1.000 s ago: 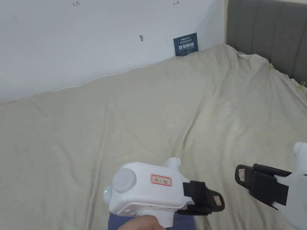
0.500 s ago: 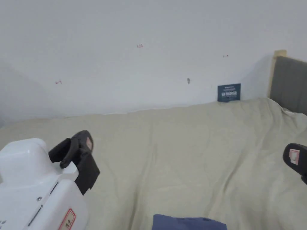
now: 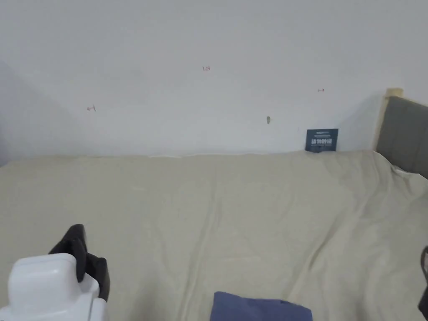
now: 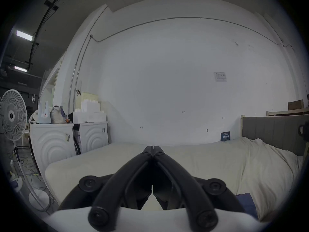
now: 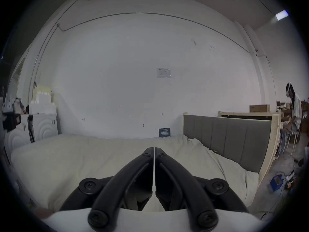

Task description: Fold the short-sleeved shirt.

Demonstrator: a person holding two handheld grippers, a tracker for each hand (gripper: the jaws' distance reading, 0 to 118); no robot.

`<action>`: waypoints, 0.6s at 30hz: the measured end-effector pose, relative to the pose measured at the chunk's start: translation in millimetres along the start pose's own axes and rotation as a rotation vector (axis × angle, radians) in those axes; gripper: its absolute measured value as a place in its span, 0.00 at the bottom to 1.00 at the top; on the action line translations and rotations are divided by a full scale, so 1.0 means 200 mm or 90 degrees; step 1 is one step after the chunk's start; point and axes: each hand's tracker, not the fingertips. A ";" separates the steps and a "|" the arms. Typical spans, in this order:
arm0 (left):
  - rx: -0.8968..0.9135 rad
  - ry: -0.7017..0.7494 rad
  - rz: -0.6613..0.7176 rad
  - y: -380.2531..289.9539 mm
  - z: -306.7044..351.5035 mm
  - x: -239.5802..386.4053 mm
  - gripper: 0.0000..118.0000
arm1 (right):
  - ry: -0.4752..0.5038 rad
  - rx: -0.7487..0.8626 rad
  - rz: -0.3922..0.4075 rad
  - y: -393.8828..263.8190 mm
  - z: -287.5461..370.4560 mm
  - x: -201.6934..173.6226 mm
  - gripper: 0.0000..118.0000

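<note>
A folded blue-purple shirt (image 3: 261, 308) lies at the near edge of the beige bed sheet (image 3: 250, 200), cut off by the bottom of the head view. It also shows low on the right in the left gripper view as a shirt corner (image 4: 245, 203). My left gripper (image 3: 76, 239) is held low on the left, left of the shirt and apart from it. Its black jaws (image 4: 153, 147) are shut with nothing between them. My right gripper (image 3: 425, 278) is at the right edge, and its jaws (image 5: 153, 149) are also shut on nothing.
A grey padded headboard (image 3: 403, 133) bounds the bed on the right, and a white wall runs behind it with a small dark card (image 3: 321, 140). White machines (image 4: 50, 143) and a fan (image 4: 11, 116) stand left of the bed. A person (image 5: 295, 108) stands far right.
The head camera has tilted up toward the wall. My grippers, close together over the near sheet a second ago, have spread apart to the left and right edges.
</note>
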 end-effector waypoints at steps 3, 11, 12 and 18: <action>-0.023 0.001 0.013 0.00 -0.02 0.00 0.00 | -0.009 0.016 0.027 0.01 0.01 -0.03 0.02; -0.040 -0.004 0.019 -0.02 -0.02 0.02 0.00 | -0.025 0.035 -0.003 0.08 0.01 0.01 0.02; -0.039 -0.006 0.013 -0.01 -0.02 0.02 0.00 | -0.028 0.037 -0.012 0.10 0.02 0.02 0.02; -0.036 -0.023 0.018 0.08 -0.05 -0.01 0.00 | -0.021 0.096 -0.070 0.32 -0.02 0.03 0.02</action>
